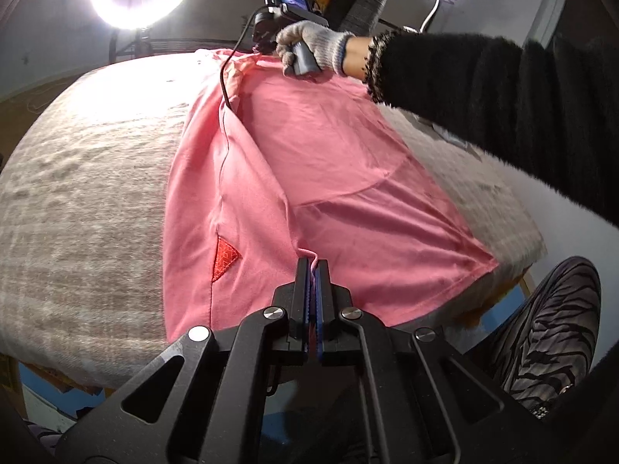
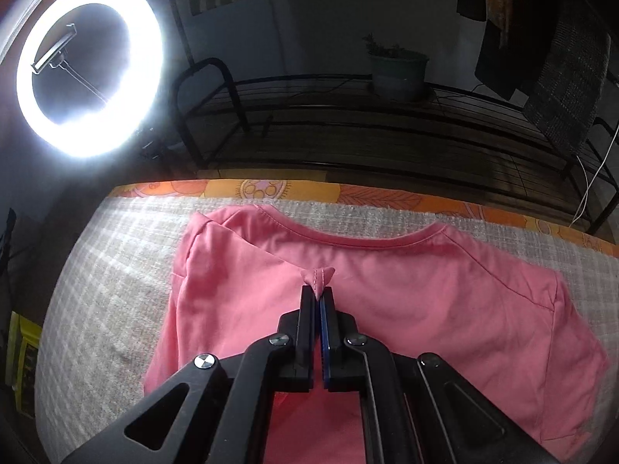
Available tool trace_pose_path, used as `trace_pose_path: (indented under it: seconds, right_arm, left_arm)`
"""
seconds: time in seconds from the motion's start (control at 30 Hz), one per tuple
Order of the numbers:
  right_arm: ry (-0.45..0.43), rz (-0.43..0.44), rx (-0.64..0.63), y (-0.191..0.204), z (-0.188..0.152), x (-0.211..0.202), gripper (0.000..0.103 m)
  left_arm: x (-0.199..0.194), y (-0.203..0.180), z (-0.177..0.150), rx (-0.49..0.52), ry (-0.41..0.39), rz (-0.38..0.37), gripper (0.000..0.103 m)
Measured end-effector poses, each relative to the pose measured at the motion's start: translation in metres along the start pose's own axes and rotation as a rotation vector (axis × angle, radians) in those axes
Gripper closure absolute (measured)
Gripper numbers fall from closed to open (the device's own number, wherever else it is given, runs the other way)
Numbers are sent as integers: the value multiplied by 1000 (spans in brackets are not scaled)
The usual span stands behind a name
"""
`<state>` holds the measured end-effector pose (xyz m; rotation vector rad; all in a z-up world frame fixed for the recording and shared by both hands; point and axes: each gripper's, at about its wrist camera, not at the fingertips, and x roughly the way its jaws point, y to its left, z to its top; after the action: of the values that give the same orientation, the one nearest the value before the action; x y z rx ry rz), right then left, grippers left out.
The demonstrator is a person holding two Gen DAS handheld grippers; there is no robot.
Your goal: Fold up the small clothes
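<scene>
Across the middle of both views there's a pink t-shirt (image 1: 332, 178) lying on a grey woven cloth (image 1: 85, 201) that covers the table. In the left wrist view the shirt runs from lower centre up toward the top centre of the frame, with one side folded over itself so a long crease runs up the middle. A small red triangle patch (image 1: 225, 258) shows on the fabric left of centre, low in the frame.

The left gripper (image 1: 312, 266), bottom centre of its own view, is clamped shut on a pinch of the shirt's edge, and you can see a bit of pink poking out between the fingers. Up at the top centre of that same view, a gloved hand (image 1: 313, 48) in a fuzzy black sleeve (image 1: 483, 89) holds the other gripper's handle, with a black cable (image 1: 228, 77) trailing down across the shirt.

In the right wrist view the right gripper (image 2: 318, 290) sits bottom centre, also closed tight on a stitched corner of pink fabric that sticks up just past the tips. The neckline (image 2: 348, 240) curves across just above it. A ring light (image 2: 89, 69) glares in the upper left, and an orange patterned cloth (image 2: 271, 189) peeks out along the far table edge.
</scene>
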<state>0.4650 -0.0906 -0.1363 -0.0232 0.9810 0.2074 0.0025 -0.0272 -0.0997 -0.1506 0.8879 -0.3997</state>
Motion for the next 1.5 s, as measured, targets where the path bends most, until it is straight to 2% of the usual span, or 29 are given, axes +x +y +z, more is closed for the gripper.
trace_pose_path:
  seconds: [0.03,0.1,0.13,0.17,0.3,0.37,0.47,0.6,0.7,0.83,0.93,1.03,1.1,1.13,1.2,1.27,1.37,1.43,1.5]
  right_arm:
    - [7,2,5,-2,0,1,103]
    - [34,39,22,-5,1,4,94]
    - [48,54,31,-8,0,3,74]
    - [39,50,29,-9,-1,-1,65]
    - [20,44,23,-19,-6,-27,64]
    - [4,47,28,-31,-12,-46,63]
    - [-15,53,42,-54,-25,-77,54]
    - [-33,15,36,-75,-47,-111,53]
    - [-66,-22,45,-94,-58,-140,53]
    - [-130,-58,66,-122,-72,-195,53]
    - [-188,-52,89,-138,-82,-236,53]
    - [-231,-4,113,-148,-102,-277,53]
    - [-247,40,114,-147,-120,-300,53]
    - [-252,54,110,-143,-131,-310,53]
    - [-257,98,106,-136,-151,-328,53]
    - [-273,148,95,-125,-175,-346,53]
    - [-290,169,56,-108,-213,-364,53]
    - [-259,178,40,-101,-236,-361,53]
    - [-193,225,47,-93,-256,-346,53]
  left_arm:
    - [1,0,0,0,9,-6,103]
    - [1,0,0,5,24,-27,103]
    - [1,-2,0,9,24,-32,103]
    - [1,-4,-1,14,25,-34,103]
    - [-5,-6,-4,29,27,-69,103]
    - [-9,-9,-7,41,29,-92,93]
    - [-14,-17,-12,71,38,-119,92]
    - [-28,-29,-20,118,36,-150,92]
    - [-47,-35,-25,159,-5,-133,92]
    - [-68,-24,-31,148,-35,-100,92]
    - [-78,-4,-31,108,-49,-44,92]
    - [-78,21,-28,43,-40,15,91]
    - [-74,39,-27,-14,-28,47,80]
    - [-72,46,-26,-38,-23,56,70]
    - [-64,61,-25,-84,-7,77,65]
    - [-56,71,-25,-122,14,85,65]
    - [-39,88,-25,-200,65,84,62]
    - [-27,98,-27,-268,103,62,62]
    - [-17,105,-29,-330,134,14,62]
